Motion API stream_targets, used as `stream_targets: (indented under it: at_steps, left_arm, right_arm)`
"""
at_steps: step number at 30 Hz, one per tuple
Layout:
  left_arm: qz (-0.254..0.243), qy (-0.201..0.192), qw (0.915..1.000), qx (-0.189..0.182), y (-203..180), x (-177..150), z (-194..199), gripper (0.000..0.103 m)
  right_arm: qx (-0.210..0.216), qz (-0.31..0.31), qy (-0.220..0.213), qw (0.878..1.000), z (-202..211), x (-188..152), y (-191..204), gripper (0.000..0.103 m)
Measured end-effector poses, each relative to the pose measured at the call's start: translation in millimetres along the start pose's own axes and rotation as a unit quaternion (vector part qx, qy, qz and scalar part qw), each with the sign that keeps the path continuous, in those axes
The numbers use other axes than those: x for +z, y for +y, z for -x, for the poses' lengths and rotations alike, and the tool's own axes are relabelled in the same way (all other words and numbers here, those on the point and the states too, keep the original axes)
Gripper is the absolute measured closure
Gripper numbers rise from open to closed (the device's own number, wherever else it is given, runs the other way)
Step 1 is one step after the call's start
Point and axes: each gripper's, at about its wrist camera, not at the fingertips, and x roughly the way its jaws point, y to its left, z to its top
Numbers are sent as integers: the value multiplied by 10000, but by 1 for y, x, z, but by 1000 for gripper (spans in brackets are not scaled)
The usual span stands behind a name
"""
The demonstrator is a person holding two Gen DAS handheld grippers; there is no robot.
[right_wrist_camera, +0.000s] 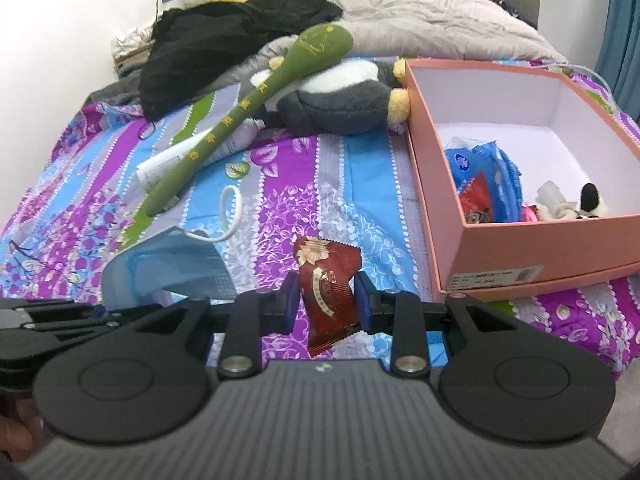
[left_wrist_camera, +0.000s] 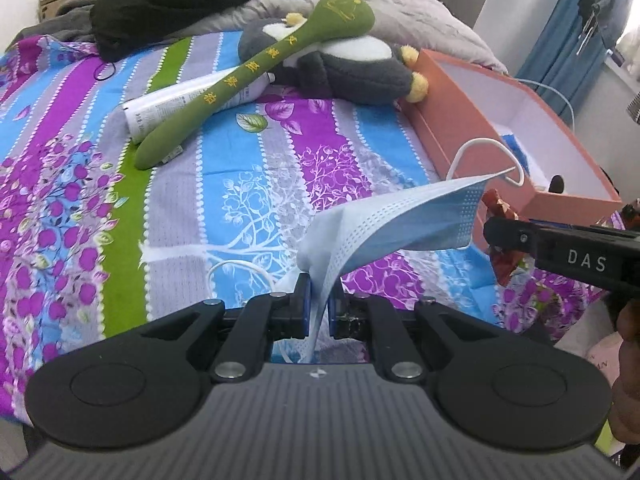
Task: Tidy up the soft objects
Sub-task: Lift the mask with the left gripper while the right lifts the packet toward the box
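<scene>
Nearest, the left tongs [left_wrist_camera: 319, 300] are clamped on a blue face mask [left_wrist_camera: 384, 224], which rises from between the pads and fans out to the right, one white ear loop [left_wrist_camera: 490, 156] arching above it and the other lying on the bed. Just to the right, the right tongs [right_wrist_camera: 326, 306] are pinched on a dark red snack packet [right_wrist_camera: 330, 292], held upright above the bedsheet [right_wrist_camera: 280, 200], a floral spread in purple, blue and green stripes. Beyond them to the right a pink cardboard box [right_wrist_camera: 520, 248] sits on the bed, open at the top; inside lie blue packets [right_wrist_camera: 484, 164], a red wrapper [right_wrist_camera: 476, 196] and a small black-and-white soft toy [right_wrist_camera: 588, 200]. Farther back on the left, a long green plush stick [right_wrist_camera: 240, 120] with yellow characters lies slanted, its lower half across a white tube [right_wrist_camera: 160, 164] and its head resting on a grey and white plush penguin [right_wrist_camera: 344, 96]. The penguin's yellow feet lie just beside the box's far left corner. Behind all this are a heap of black clothing [right_wrist_camera: 224, 44] and a rumpled pale quilt [right_wrist_camera: 432, 24].
</scene>
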Motion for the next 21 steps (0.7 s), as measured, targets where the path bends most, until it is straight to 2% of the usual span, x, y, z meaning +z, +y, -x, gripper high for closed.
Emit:
stream_targets:
  at_steps: [8, 16, 21]
  left_arm:
    - [169, -238, 9995, -70, -8, -9, 38, 93]
    - [198, -396, 9987, -240, -18, -6, 56, 93]
    - [-80, -412, 9986, -329, -34, -1, 57, 93]
  right_arm:
    - [107, -33, -204, 9997, 39, -8, 1, 70]
    - [122, -132, -370, 9992, 66, -9, -5, 70]
    - [13, -232, -494, 9985, 78, -7, -16, 70]
